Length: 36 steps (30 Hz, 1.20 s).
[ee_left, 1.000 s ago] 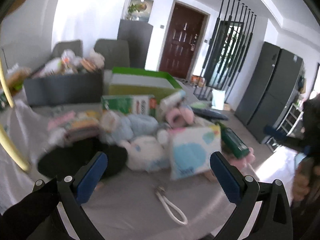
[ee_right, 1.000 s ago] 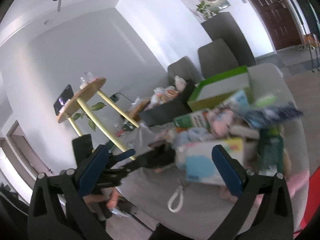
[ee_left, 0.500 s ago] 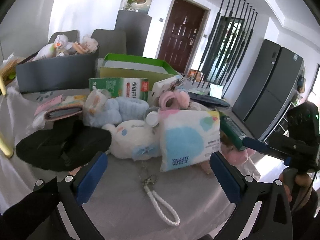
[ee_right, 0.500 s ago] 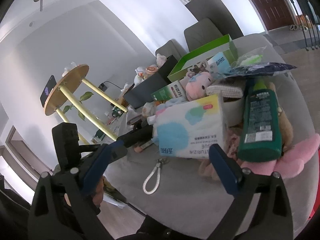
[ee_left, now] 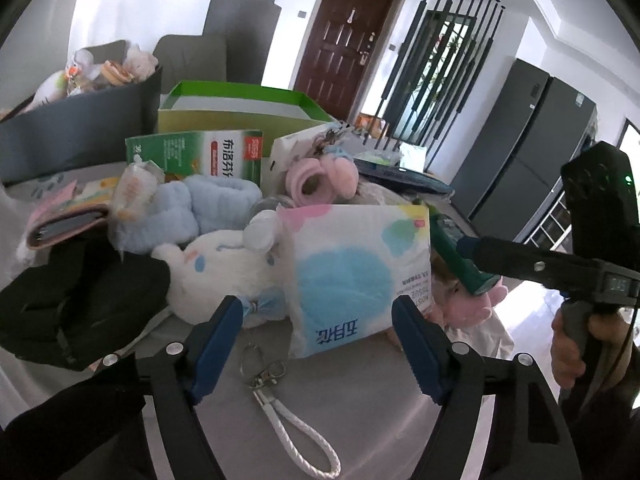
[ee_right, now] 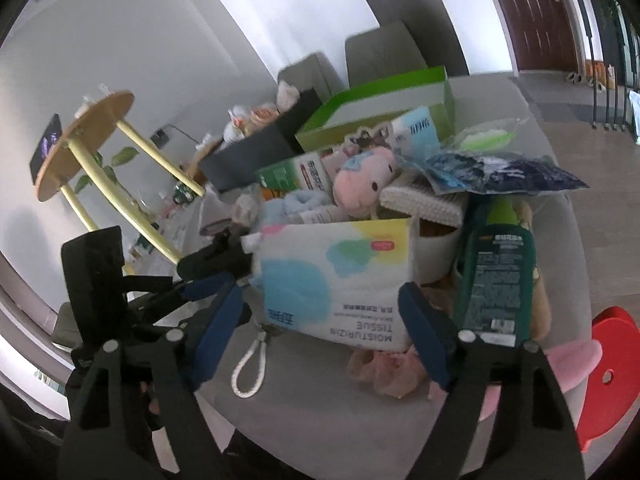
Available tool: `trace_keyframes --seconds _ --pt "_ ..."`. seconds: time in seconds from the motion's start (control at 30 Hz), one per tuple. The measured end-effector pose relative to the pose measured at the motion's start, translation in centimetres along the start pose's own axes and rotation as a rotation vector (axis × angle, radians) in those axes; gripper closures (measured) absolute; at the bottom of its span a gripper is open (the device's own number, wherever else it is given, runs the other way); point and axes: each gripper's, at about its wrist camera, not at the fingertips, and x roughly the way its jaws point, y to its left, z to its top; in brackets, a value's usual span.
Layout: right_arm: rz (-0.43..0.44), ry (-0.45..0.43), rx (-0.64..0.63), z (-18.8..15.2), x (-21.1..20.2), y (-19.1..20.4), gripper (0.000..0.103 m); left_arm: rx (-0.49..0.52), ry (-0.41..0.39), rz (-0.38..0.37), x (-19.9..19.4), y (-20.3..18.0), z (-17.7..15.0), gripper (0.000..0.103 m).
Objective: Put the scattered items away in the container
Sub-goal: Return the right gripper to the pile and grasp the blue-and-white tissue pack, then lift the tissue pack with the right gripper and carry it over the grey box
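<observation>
A pile of items lies on the grey table [ee_left: 360, 408]. At its front stands a pastel tissue pack [ee_left: 352, 272], beside it a white plush [ee_left: 224, 264], a black cloth [ee_left: 76, 300] and a green bottle [ee_right: 496, 276]. A white rope keychain [ee_left: 296, 432] lies loose in front. The open green box [ee_left: 240, 108] stands behind the pile. My left gripper [ee_left: 318, 308] and right gripper [ee_right: 320, 292] both face the tissue pack [ee_right: 336, 276] from opposite sides. Their jaws are closing with the pack just ahead of the tips, and no pad touches it.
A dark grey bin [ee_left: 80, 124] with soft toys stands at the back left. A round wooden side table [ee_right: 80, 140] is beside the table and a red stool [ee_right: 612, 364] at its near right. A hand [ee_left: 568, 344] holds the other gripper's handle.
Both grippers have come lower and closer to the pile, so the tissue pack looms larger. Both pairs of jaws have narrowed. Nothing in the pile has moved.
</observation>
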Motion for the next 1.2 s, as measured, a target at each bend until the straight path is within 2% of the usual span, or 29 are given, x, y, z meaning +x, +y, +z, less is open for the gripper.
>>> trace_keyframes --seconds 0.03,0.1,0.17,0.47,0.87,0.93,1.1,1.2 --pt "-0.012 0.014 -0.010 0.2 0.3 0.0 0.028 0.002 0.005 -0.007 0.1 0.0 0.1 0.028" --pt "-0.024 0.033 -0.027 0.4 0.7 0.2 0.032 0.004 0.017 -0.014 0.4 0.0 0.2 0.044" --pt "-0.027 0.052 -0.037 0.7 1.1 0.2 0.034 0.000 0.031 -0.020 0.7 -0.1 0.2 0.049" --pt "-0.108 0.126 -0.035 1.3 2.7 -0.6 0.036 -0.003 0.063 -0.039 2.4 0.0 0.6 0.049" --pt "-0.127 0.169 -0.045 1.5 4.4 -0.8 0.036 -0.014 0.083 -0.070 3.7 0.3 1.1 0.049" --pt "-0.126 0.172 -0.051 1.4 4.6 -0.6 0.041 -0.004 0.083 -0.074 3.6 0.1 1.1 0.049" --pt "-0.137 0.171 -0.050 1.2 4.5 -0.5 0.054 -0.002 0.078 -0.065 2.9 0.2 1.3 0.062" --pt "-0.129 0.169 -0.041 1.0 4.2 -0.5 0.058 -0.007 0.074 -0.062 2.3 0.4 1.4 0.064"
